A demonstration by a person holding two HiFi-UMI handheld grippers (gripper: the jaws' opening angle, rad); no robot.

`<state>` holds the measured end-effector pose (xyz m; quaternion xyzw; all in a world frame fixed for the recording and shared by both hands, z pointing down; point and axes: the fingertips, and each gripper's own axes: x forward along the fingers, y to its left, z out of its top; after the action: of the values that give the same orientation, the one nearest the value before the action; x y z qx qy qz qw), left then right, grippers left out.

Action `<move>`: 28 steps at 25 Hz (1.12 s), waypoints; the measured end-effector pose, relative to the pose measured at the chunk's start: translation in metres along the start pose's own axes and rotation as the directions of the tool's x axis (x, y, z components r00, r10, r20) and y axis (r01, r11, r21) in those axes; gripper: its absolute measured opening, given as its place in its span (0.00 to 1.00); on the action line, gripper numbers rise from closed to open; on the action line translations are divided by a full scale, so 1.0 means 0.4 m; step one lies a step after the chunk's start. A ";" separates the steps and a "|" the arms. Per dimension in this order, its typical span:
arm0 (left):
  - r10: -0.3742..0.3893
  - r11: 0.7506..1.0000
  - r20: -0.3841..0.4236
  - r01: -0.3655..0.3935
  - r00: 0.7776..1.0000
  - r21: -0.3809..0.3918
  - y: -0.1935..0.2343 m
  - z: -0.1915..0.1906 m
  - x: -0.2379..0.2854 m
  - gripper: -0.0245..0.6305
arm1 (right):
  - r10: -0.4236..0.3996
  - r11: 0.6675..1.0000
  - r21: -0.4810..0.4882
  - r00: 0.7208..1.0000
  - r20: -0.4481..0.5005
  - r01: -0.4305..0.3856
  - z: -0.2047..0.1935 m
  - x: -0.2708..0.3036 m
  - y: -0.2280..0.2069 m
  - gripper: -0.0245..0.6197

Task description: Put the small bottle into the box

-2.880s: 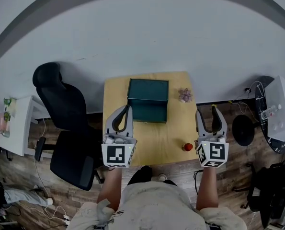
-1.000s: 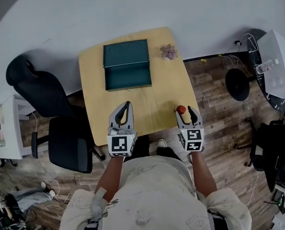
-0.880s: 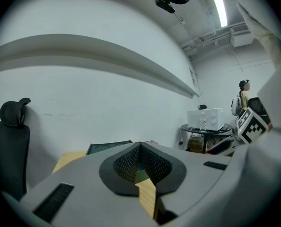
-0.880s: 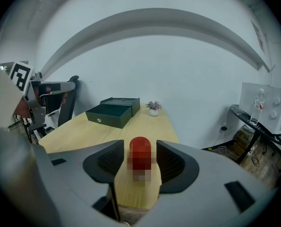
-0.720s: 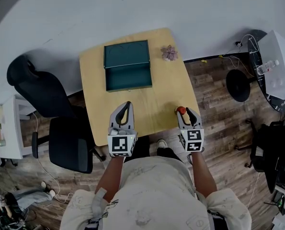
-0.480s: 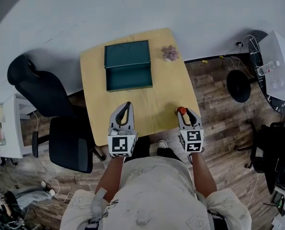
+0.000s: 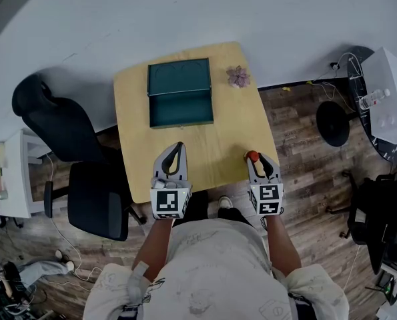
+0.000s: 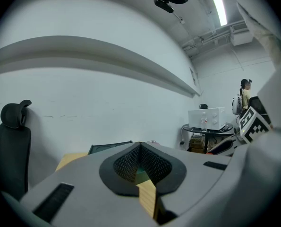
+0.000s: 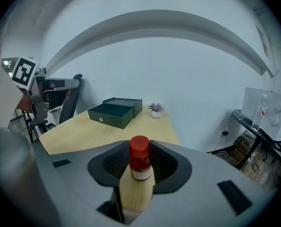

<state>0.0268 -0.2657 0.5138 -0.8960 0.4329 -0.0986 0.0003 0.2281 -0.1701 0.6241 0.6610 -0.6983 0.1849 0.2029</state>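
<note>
The small bottle (image 7: 252, 156) with a red cap stands near the front right corner of the wooden table (image 7: 211, 145). My right gripper (image 7: 257, 160) has it between its jaws, which are closing, and the pads touch the sides of the bottle (image 9: 140, 163) in the right gripper view. The dark green box (image 7: 180, 92) sits open at the table's far side, lid raised at the back; the box (image 9: 115, 110) also shows ahead and left. My left gripper (image 7: 177, 147) hovers over the front edge, shut and empty, its tips meeting (image 8: 141, 148).
A small potted plant (image 7: 238, 77) stands right of the box. A black office chair (image 7: 58, 139) is left of the table. A white appliance (image 7: 391, 92) on a round stand and a black round base (image 7: 333, 123) are on the right.
The right gripper's jaws have narrowed around the bottle, from spread wide to touching it. The left gripper has stayed where it was.
</note>
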 end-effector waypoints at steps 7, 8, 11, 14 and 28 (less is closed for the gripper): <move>0.015 1.000 0.015 -0.015 1.000 0.006 0.014 0.014 -0.004 0.05 | 0.004 1.000 -0.015 0.998 0.064 -0.003 0.068 -0.008 0.004 0.25; 0.020 1.000 0.018 -0.020 1.000 0.008 0.017 0.018 -0.005 0.05 | 0.004 1.000 -0.019 0.997 0.077 -0.002 0.084 -0.011 0.003 0.25; 0.036 0.999 0.026 -0.037 0.999 0.011 0.029 0.026 -0.011 0.05 | 0.006 0.999 -0.033 0.992 0.128 -0.002 0.139 -0.022 0.001 0.25; 0.054 0.998 0.035 -0.055 0.998 0.015 0.043 0.033 -0.015 0.05 | 0.006 0.999 -0.050 0.983 0.186 0.003 0.201 -0.038 0.001 0.25; 0.162 0.985 0.098 -0.166 0.982 0.041 0.123 0.106 -0.090 0.05 | 0.042 0.991 -0.132 0.857 0.514 0.031 0.498 -0.156 0.059 0.25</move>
<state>-0.0259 -0.2720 0.4618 -0.8607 0.5022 -0.0661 0.0507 0.1995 -0.2210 0.4221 0.6691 -0.7399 -0.0464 0.0525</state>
